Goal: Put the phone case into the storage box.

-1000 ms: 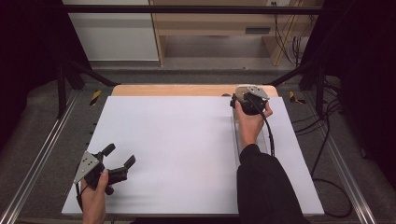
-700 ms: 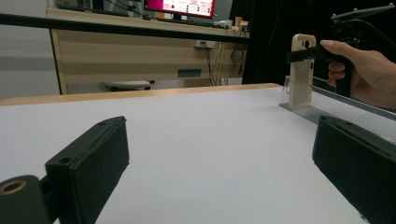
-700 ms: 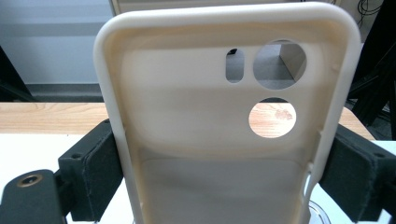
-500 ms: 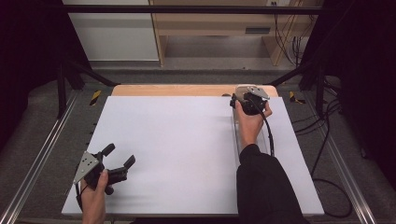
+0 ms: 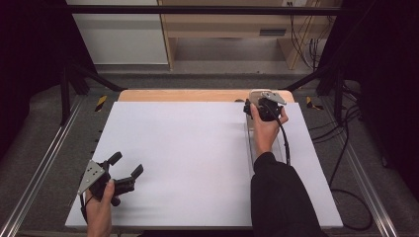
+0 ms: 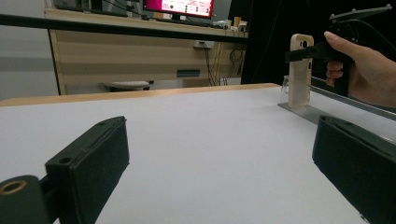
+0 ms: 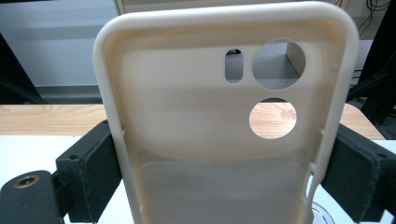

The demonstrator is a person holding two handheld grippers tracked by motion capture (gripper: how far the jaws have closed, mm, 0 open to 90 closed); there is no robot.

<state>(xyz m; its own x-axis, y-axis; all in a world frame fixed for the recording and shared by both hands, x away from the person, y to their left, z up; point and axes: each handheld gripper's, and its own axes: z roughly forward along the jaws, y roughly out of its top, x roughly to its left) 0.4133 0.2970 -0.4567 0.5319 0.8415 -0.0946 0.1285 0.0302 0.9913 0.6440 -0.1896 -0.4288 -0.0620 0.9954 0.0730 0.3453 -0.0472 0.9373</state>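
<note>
Currently the right tongs [image 7: 224, 172] are clenched on the side edges of a cream phone case [image 7: 219, 116], held upright at the upper right of the high view, above a clear stand [image 6: 299, 106] on the bench [image 5: 197, 163]. Because only the thin, flexible rims are gripped, the case could be bowed or slipped sideways if pressure is uneven. The right forearm is stretched forward. The left tongs [image 5: 126, 167] are held released, low at the lower left.
</note>
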